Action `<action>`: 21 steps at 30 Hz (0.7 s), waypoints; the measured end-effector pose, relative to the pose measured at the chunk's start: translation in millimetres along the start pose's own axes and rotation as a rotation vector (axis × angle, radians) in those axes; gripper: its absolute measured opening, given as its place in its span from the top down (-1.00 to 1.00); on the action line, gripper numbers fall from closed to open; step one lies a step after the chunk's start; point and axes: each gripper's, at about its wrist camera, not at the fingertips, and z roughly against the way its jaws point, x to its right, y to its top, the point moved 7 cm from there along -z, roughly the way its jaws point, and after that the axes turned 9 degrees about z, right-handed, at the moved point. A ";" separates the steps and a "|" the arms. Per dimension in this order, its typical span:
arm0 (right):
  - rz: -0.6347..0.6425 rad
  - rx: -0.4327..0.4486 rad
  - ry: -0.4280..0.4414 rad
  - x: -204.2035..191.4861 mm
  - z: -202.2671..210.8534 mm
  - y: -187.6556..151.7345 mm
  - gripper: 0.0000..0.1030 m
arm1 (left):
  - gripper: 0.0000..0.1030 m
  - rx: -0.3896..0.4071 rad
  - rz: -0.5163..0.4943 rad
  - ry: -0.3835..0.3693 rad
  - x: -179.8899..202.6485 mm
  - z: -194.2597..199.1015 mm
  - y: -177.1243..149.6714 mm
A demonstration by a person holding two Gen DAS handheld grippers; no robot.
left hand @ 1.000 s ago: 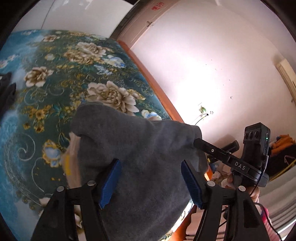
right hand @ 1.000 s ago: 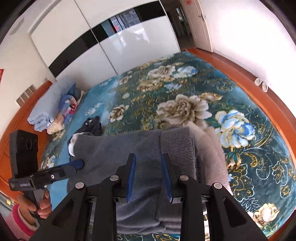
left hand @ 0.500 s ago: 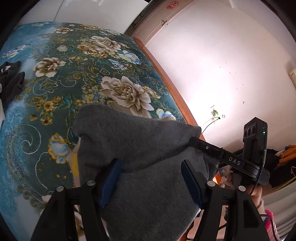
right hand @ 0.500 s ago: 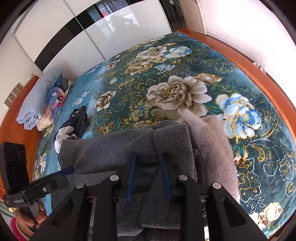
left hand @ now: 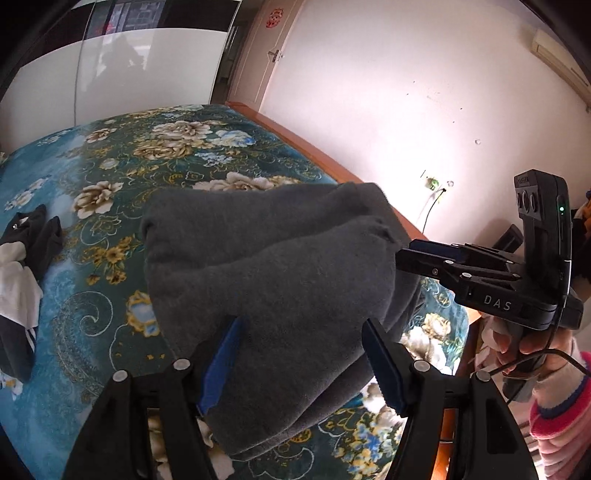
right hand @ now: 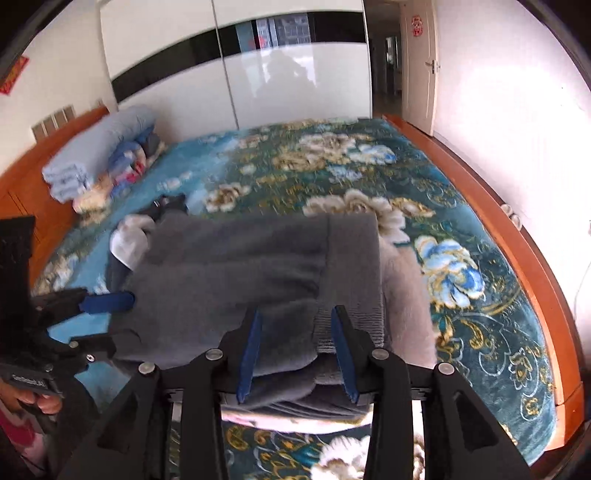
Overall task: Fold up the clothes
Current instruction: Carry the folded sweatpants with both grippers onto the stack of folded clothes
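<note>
Two tools (left hand: 303, 354) (right hand: 297, 354), one grey garment (left hand: 280, 266), one bed (right hand: 498, 325).

Daylight washes out the white wall (left hand: 424, 110) with a pinkish glare in both views. The glossy wardrobe doors (right hand: 295, 85) mirror a bright window. The right wrist view is motion-blurred, worst left of the wardrobe. Fisheye bending and black vignette frame the corners.

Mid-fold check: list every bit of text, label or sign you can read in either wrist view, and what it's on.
"DAS": white letters on the black body of the right gripper, seen from the left wrist view.
White label on the black left gripper body, near the hand: too blurred to read.
Red paper decoration on the white door: no legible characters.
Red paper strip on the left wall: unreadable.
</note>
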 end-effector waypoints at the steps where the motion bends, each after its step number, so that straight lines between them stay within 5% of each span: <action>1: -0.018 -0.021 -0.007 3.8 -8.5 -8.0 0.22 | -0.39 -0.002 0.003 0.001 -0.9 -3.2 -3.1; 8: -0.056 -0.030 -0.009 10.1 -20.9 -18.7 0.22 | -0.45 -0.004 -0.072 0.078 4.1 -17.6 -13.5; 15: -0.079 -0.005 -0.019 9.0 -11.6 -17.9 0.20 | -0.49 0.022 -0.030 0.050 6.7 0.5 -14.0; 21: -0.076 0.096 -0.008 -2.7 29.6 -11.8 -0.06 | -0.55 0.100 0.042 0.015 8.3 30.5 -17.6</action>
